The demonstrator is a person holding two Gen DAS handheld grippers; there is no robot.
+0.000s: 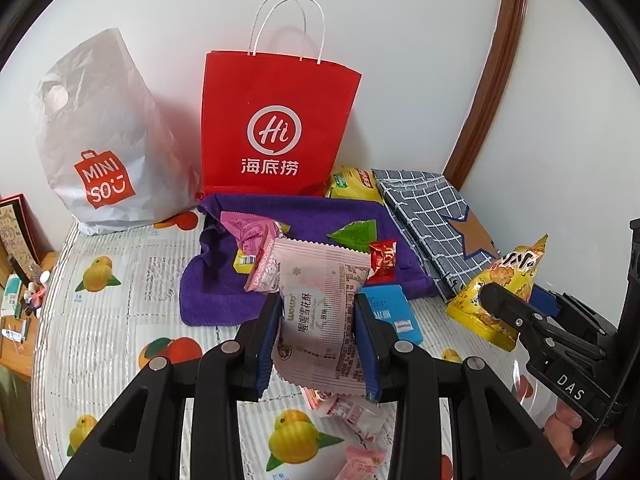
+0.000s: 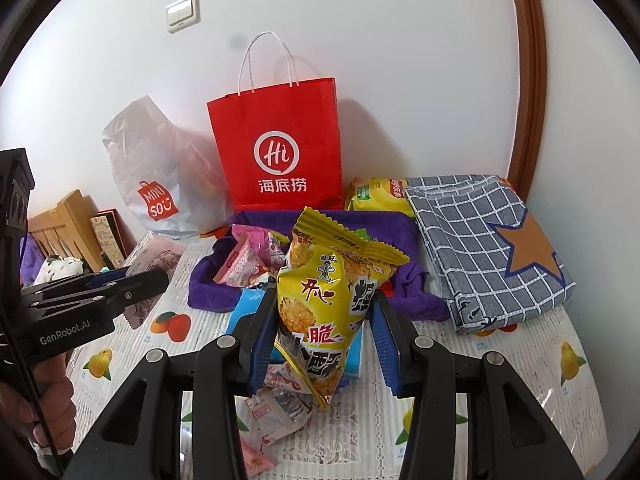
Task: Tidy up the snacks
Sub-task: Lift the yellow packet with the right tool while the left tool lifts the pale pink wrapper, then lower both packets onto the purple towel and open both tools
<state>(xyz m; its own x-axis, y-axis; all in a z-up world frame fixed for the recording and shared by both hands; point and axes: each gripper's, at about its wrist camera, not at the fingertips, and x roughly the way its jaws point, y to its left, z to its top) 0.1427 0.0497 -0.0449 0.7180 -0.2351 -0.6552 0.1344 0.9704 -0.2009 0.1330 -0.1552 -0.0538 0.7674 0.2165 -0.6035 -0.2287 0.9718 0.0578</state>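
"MINISO" on the white plastic bag, "Hi 海底捞" on the red paper bag, "GenRobot.AI" on the left hand-held gripper.

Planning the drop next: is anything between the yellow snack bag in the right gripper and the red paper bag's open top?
Nothing visible blocks it. The yellow snack bag, held by the right gripper, hangs above the purple cloth and its loose snacks. The red paper bag stands behind them at the wall; its handles stand above the opening.

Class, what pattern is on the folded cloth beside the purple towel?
Grey with a white grid, on the folded cloth; right wrist view.
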